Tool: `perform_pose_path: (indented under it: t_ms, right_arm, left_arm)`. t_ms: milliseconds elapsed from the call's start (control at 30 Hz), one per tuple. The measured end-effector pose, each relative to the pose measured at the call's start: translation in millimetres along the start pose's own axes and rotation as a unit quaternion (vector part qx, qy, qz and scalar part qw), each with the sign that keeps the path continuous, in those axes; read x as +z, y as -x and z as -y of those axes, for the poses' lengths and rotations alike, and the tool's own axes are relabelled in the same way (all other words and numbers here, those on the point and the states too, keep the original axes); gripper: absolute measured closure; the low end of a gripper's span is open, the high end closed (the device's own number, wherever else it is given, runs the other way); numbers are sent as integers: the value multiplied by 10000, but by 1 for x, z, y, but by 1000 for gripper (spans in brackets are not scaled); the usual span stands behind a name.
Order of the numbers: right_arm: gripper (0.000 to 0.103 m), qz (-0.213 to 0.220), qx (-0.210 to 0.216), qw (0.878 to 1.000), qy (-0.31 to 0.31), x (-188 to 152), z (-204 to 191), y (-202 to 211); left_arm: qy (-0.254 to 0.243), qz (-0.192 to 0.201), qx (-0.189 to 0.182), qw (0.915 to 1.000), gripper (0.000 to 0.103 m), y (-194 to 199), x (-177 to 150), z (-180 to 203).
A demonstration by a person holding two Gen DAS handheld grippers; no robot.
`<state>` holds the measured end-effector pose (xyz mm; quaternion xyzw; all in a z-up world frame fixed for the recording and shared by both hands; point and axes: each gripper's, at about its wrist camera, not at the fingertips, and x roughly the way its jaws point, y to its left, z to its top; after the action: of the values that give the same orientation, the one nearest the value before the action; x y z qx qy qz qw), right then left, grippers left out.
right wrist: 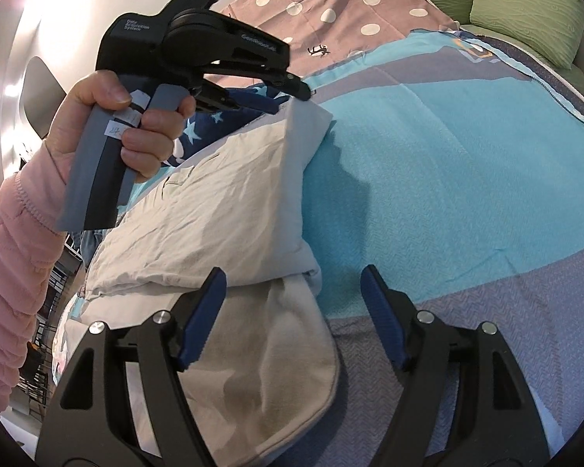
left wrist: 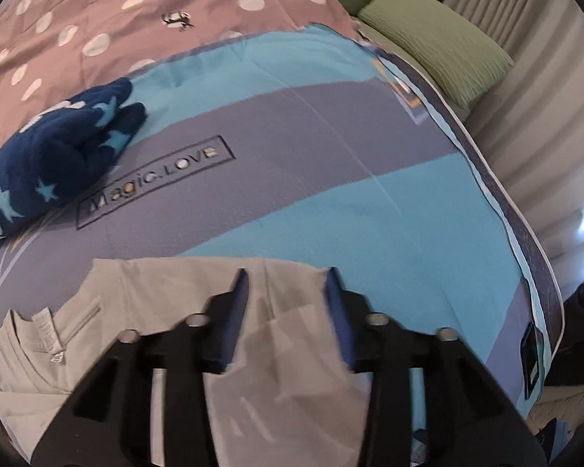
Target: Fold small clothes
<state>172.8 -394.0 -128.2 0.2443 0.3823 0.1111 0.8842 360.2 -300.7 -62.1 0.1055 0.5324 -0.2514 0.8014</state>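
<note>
A beige garment (left wrist: 167, 303) with a zip pocket lies folded on the blue and purple blanket (left wrist: 331, 179). In the left wrist view my left gripper (left wrist: 288, 276) hangs over the garment's far edge with its jaws apart; the cloth lies flat beneath them, unpinched. The right wrist view shows that left gripper (right wrist: 301, 89) from the side, in a hand with a pink sleeve, tips at the beige garment's (right wrist: 214, 202) far corner. My right gripper (right wrist: 292, 288) stands open over the near end, its left finger above the cloth. A navy star-patterned garment (left wrist: 58, 155) lies bundled at the left.
A pink polka-dot sheet (left wrist: 136, 19) covers the far part of the bed. Green pillows (left wrist: 436, 39) lie at the far right by pale curtains. The blanket's piped edge (left wrist: 518, 214) drops off on the right. Bare blanket (right wrist: 447, 179) spreads to the right of the garment.
</note>
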Motion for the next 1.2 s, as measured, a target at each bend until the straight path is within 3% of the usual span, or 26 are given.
perform_pose_path:
  t_ms: [167,200,233,333,433,500,600,733,800,900,1000,1067,1133,1200]
  right_arm:
    - [30,17,73,10000,-59,0,2,1]
    - [30,24,117,9999,-95,0,4,1]
    - [30,33,169,9998,-138,0,5,1]
    - [30,51,266,9994,-210,0,9,3]
    - [30,15,384,9990,-222,-1,10,4]
    - [37,-36,432,9988,-214,-1,11,5]
    - [59,-124,464,9985,-275,-2,15,5]
    - [92,-262,495,9980,-306,-2,18,2]
    - [96,-248,362,9986,-305,-3,18,4]
    - [98,-201,-181,9989,-385,-7,15,13]
    - [97,-197,-540,9980,-260,-9,8,17]
    - [87,-123,-875,9960,-132,-6,4,25]
    - [86,71,-1239,9923,53,1,-4,35]
    - [86,244,-1299,9908,298,9,-17,45]
  left_arm:
    - [-372,-243,-53,9990,62,-16,-2,21]
    - [-587,-281,-10,9979,90,-21,-3,31]
    - [-793,-377,69,9961,102,-29,-5,41]
    - [-730,-327,226,9965,102,-41,-7,54]
    - [-256,-116,14,9996,102,-40,-5,45]
    - [66,36,-101,9999,101,-34,-5,32]
    - [366,385,-121,9985,99,-16,-5,13]
    - [565,616,-373,9958,67,21,-16,-9]
    - [471,835,-301,9949,62,43,-30,-22]
    - [460,1057,-138,9932,59,75,-66,-51]
    - [685,1295,269,9889,56,107,-122,-103]
    - [895,1435,748,9828,56,131,-165,-145]
    - [1255,1544,1384,9702,56,157,-215,-192]
    - [1654,1567,1617,9602,56,177,-251,-228]
